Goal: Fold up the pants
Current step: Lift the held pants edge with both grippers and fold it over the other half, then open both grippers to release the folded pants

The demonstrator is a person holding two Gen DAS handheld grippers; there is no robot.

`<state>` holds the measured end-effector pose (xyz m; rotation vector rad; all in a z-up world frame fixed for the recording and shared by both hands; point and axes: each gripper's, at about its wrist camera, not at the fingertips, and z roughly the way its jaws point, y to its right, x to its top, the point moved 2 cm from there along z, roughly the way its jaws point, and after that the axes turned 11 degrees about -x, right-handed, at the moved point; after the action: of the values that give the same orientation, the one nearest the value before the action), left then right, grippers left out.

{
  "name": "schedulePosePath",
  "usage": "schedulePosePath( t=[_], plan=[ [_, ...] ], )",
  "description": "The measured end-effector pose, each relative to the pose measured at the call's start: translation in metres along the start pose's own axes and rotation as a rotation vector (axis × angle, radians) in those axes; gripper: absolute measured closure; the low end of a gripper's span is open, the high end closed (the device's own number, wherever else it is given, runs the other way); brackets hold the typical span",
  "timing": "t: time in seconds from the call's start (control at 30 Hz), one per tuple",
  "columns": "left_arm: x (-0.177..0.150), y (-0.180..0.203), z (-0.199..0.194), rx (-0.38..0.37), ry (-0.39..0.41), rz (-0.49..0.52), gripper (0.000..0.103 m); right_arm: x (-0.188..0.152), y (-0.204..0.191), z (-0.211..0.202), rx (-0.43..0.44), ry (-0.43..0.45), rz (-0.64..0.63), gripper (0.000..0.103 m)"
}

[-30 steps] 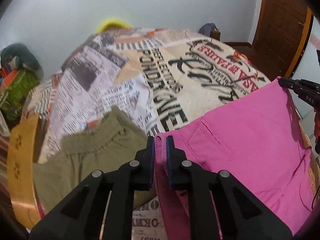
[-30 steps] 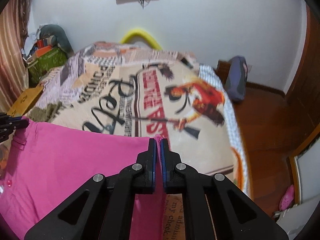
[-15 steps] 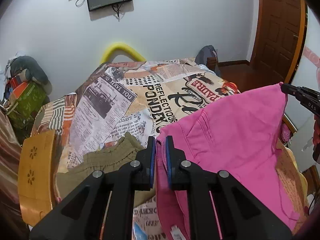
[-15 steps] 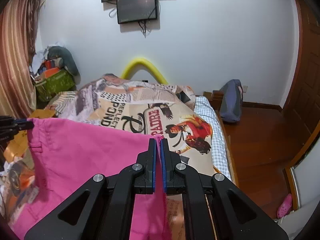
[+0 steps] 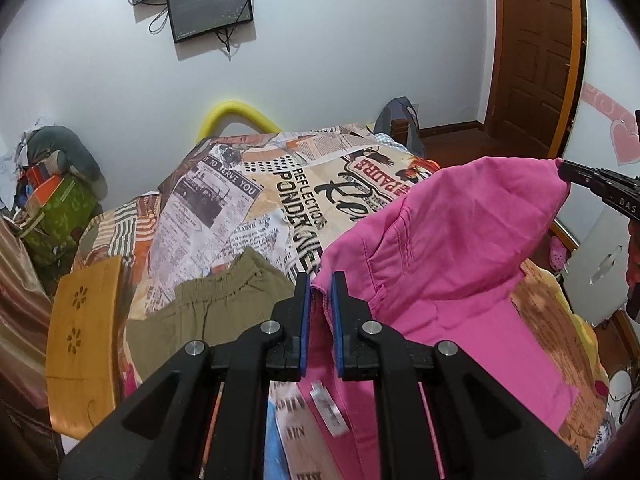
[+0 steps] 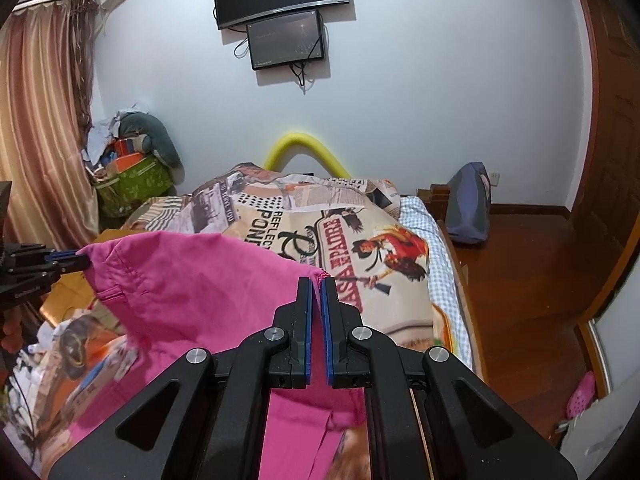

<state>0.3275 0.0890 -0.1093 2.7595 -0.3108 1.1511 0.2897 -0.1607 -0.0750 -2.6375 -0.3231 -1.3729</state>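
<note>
The pink pants [image 5: 452,264] hang in the air above the bed, held by their waistband at both ends. My left gripper [image 5: 321,280] is shut on one corner of the waistband. My right gripper [image 6: 317,282] is shut on the other corner, and the pink pants [image 6: 200,280] stretch from it to the left gripper [image 6: 76,262] at the left edge. The right gripper [image 5: 568,172] shows in the left wrist view at the far right. The legs droop below, out of view.
An olive green garment [image 5: 216,304] lies on the newspaper-print bedspread [image 5: 248,196] at the near left. A wooden chair back [image 5: 80,340] stands left of the bed. A bag [image 6: 468,208] and wooden floor lie to the right, a cluttered pile [image 6: 132,168] at the far left.
Both grippers have lifted the pink pants up off the bed. The waistband now hangs raised between them and more of the far wall and screens shows.
</note>
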Motion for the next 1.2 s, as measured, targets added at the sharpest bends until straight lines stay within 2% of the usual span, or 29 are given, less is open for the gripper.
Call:
schedulePosePath(
  t=[0.43,0.67,0.9,1.03,1.2],
  plan=[
    [-0.069,0.018,-0.038,0.005,-0.015,-0.014,0.094,-0.051,0.005,-0.049,0.012,-0.037,0.026,0.099],
    [-0.118,0.031,-0.042,-0.014,-0.051,-0.014,0.094,-0.102,-0.006,-0.060,0.009,-0.109,-0.024,0.099],
    [-0.178,0.042,-0.025,-0.004,-0.161,-0.022,0.094,-0.157,-0.007,-0.056,0.025,-0.220,-0.008,0.099],
    [-0.197,0.041,-0.022,-0.024,-0.193,-0.046,0.094,-0.176,-0.005,-0.056,0.035,-0.270,0.010,0.099],
    [-0.210,0.039,-0.035,-0.021,-0.185,-0.057,0.094,-0.194,-0.004,-0.061,0.020,-0.307,-0.009,0.098]
  ],
)
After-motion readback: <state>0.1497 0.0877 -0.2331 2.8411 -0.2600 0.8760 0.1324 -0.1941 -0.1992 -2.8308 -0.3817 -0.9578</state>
